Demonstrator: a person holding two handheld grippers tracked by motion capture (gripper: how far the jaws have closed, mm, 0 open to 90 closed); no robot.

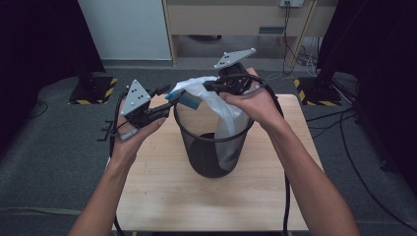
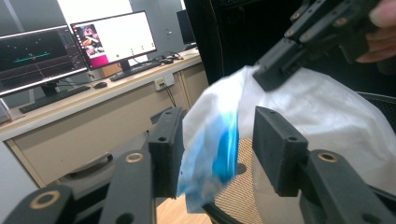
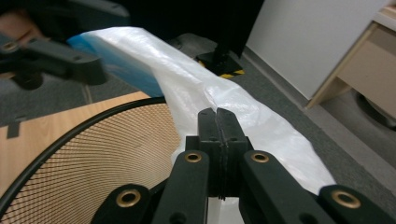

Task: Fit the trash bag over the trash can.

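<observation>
My right hand-held gripper (image 3: 218, 122) is clenched, its two jaws pressed flat together on the rim of the white bag (image 3: 196, 88); a thin fold of the plastic sits pinched between them. In the high view that hand-held gripper (image 1: 209, 86) sits above the far edge of the bin (image 1: 212, 147), which stands upright in the middle of the bench (image 1: 162, 196).

My left hand-held gripper (image 2: 217, 140) stands partly open. The bag's blue-tinted edge (image 2: 219, 149) hangs in the gap between its jaws, and the pads do not press on it. From above, my left hand-held gripper (image 1: 169, 104) points at the bag's left side, just over the bin's rim.

The bag (image 1: 216, 105) drapes from the grippers down into the bin, over its right wall.
</observation>
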